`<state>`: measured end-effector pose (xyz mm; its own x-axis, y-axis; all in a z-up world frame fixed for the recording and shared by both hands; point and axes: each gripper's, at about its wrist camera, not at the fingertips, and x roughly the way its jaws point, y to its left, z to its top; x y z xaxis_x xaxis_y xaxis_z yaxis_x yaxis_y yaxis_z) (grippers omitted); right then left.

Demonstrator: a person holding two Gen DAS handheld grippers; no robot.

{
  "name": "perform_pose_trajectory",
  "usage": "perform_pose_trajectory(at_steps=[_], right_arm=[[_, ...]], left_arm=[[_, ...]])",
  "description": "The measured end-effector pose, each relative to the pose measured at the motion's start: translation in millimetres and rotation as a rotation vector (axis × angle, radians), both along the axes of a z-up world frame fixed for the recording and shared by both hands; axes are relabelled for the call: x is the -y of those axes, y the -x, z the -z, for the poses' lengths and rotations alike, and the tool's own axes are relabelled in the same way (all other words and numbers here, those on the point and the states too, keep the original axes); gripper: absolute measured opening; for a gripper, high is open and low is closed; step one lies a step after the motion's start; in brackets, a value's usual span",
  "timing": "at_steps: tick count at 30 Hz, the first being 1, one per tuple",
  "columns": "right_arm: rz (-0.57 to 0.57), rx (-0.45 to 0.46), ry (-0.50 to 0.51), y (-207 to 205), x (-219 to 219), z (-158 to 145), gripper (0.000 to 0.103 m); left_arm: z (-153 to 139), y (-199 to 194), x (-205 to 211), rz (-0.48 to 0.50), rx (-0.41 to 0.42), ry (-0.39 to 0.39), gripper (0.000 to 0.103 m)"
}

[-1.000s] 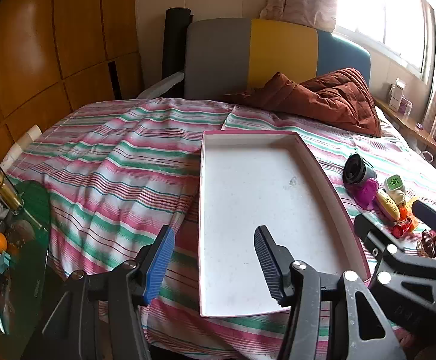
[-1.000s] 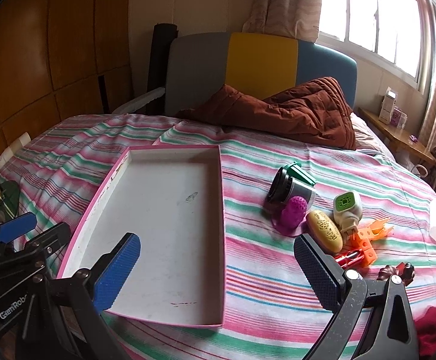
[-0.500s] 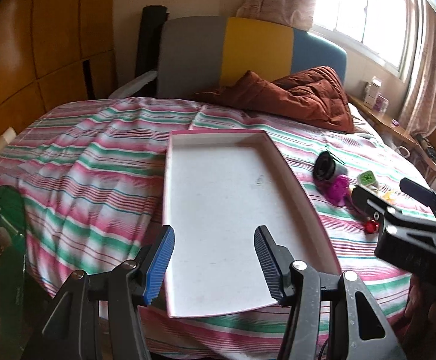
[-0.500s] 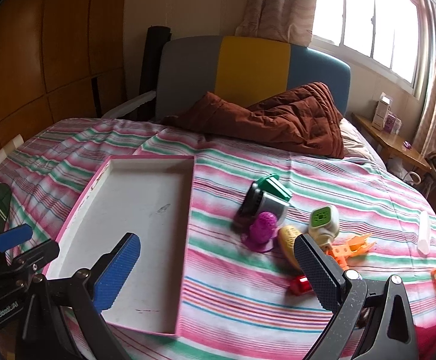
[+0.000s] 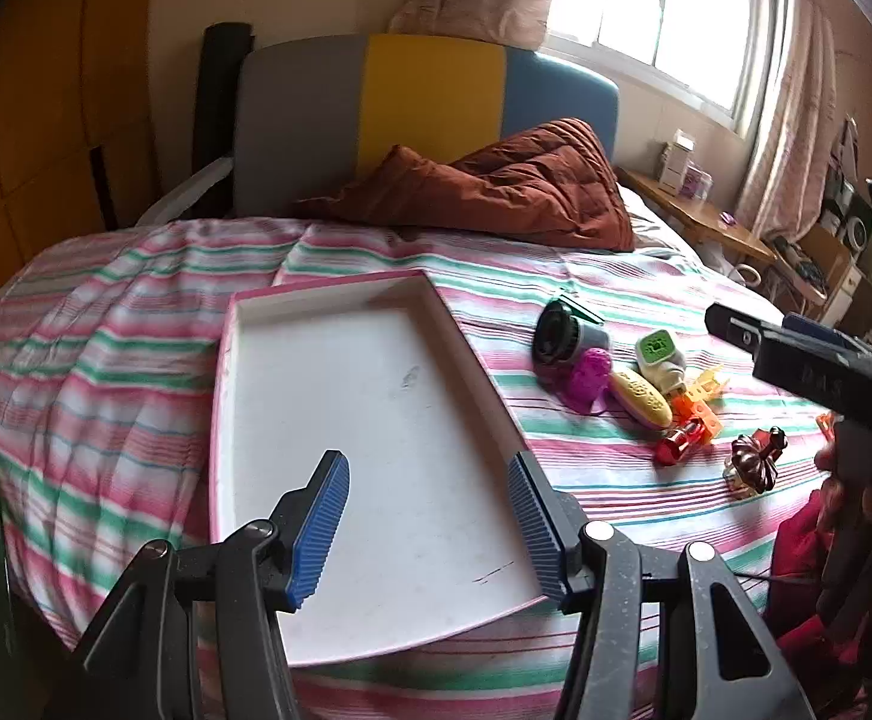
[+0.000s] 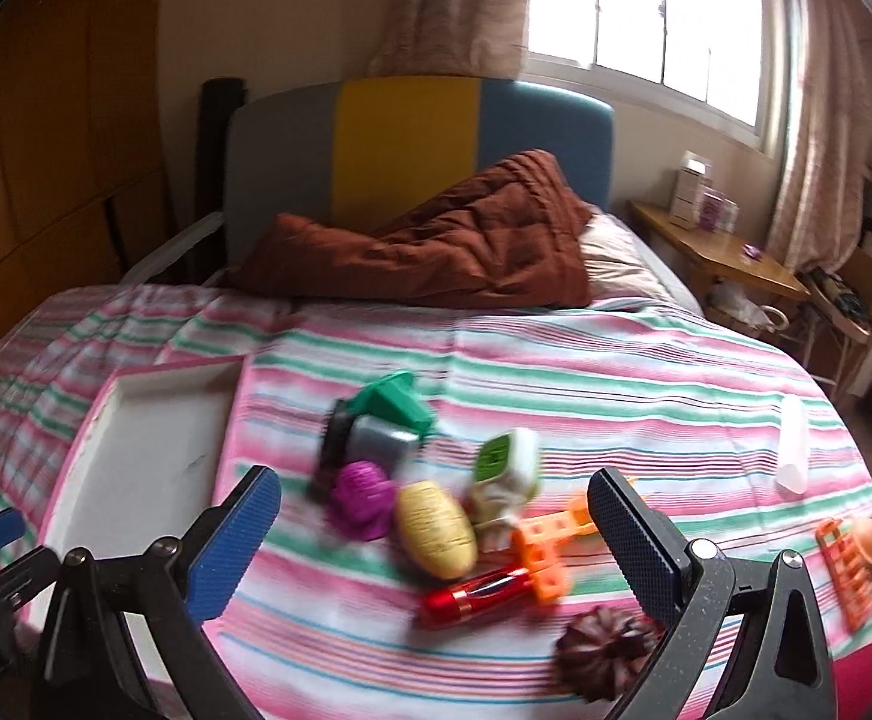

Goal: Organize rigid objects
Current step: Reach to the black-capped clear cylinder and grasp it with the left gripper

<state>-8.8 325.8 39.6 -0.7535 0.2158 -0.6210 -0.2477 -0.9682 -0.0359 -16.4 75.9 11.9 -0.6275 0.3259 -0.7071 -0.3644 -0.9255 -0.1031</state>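
Gaping fingers [image 6: 631, 540], nothing between.

Lighting: daylight, entering through the window [image 5: 658, 6] at upper right of both views; the panes are blown out to white, with glare bleeding onto the curtains [image 6: 454, 6].
Shadows: soft and weak on the striped bedspread [image 5: 106, 324]; the wooden wall panels [image 5: 28, 138] at left sit dim.
Sharpness: left wrist view crisp. Right wrist view smeared by motion blur, strongest over the toy cluster [image 6: 436, 510].
Distortion: heavy fisheye bowing; dark vignetted corners in both views.
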Motion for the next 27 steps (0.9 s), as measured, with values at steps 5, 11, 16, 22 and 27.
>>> perform_pose_trajectory(at_steps=[5, 11, 16, 22, 27], right_arm=[[0.057, -0.009, 0.025, 1.7, -38.6, 1.6, 0.103], [0.097, -0.025, 0.078, 0.3, -76.3, 14.2, 0.103], [0.131, -0.012, 0.206, 3.8, -100.9, 27.1, 0.103], [0.144, -0.024, 0.298, 2.1, -113.4, 28.8, 0.103], [0.136, -0.023, 0.328, 2.6, -115.0, 29.2, 0.103]], left_arm=[[-0.8, 1.8, -21.9, 0.046, -0.017, 0.042, 0.056], [4.9, 4.0, -50.3, 0.119, -0.015, 0.082, 0.056], [12.2, 8.8, -72.8, 0.192, 0.017, 0.091, 0.056], [18.8, 28.1, -87.8, 0.220, 0.090, 0.046, 0.056], [21.8, 49.6, -97.3, 0.228, 0.148, 0.029, 0.056]])
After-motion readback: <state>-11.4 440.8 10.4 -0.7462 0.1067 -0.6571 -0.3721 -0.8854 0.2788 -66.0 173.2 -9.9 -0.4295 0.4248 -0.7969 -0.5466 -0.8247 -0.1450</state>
